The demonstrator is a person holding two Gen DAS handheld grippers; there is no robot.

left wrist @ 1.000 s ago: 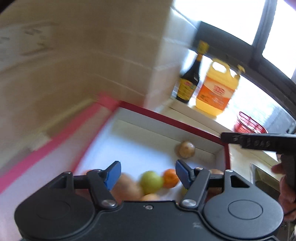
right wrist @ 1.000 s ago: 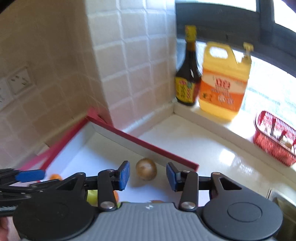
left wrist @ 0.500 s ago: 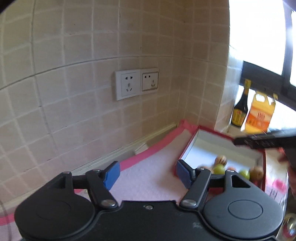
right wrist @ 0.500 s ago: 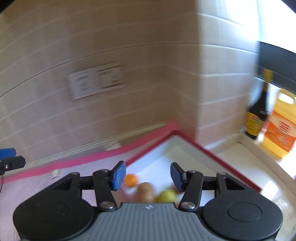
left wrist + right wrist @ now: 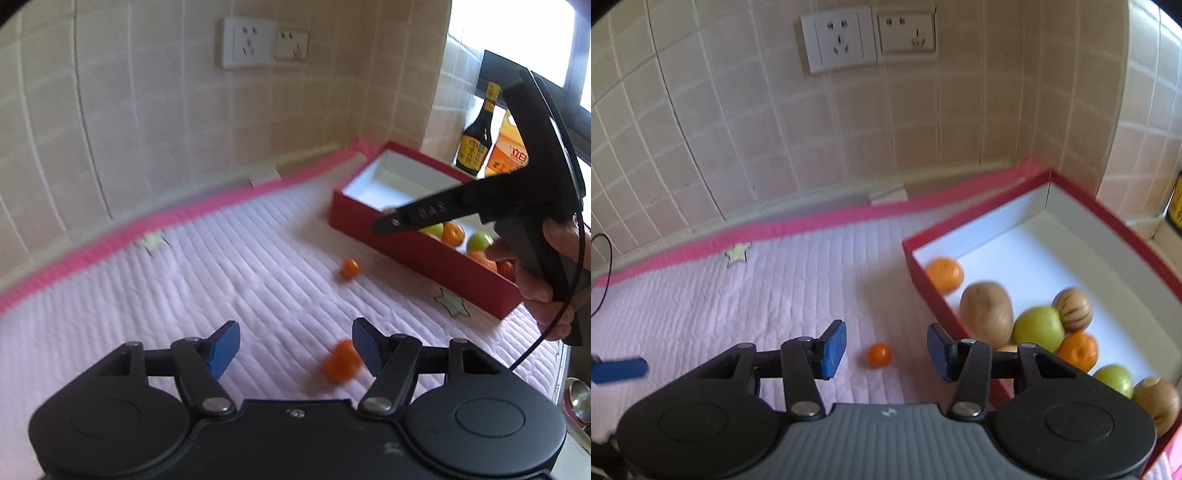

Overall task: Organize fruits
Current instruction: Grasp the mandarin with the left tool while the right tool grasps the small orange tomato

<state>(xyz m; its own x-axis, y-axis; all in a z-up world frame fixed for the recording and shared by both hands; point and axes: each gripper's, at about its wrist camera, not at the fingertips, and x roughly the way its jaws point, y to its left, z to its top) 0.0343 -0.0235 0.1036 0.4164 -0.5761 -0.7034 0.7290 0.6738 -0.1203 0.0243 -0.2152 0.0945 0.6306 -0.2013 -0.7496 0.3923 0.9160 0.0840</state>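
The left gripper point(image 5: 293, 349) is hovering, jaws apart and empty; the near tangerine point(image 5: 340, 361) is lying at its 3 o'clock. Right gripper point(image 5: 886, 349) – jaws closing on nothing – should centre over the small tangerine point(image 5: 879, 355), then lower.

blurred: near orange point(image 5: 341, 361) | hidden: box fruits point(image 5: 453, 234) behind right tool point(image 5: 384, 224) | cut off: bottle point(image 5: 1174, 206)
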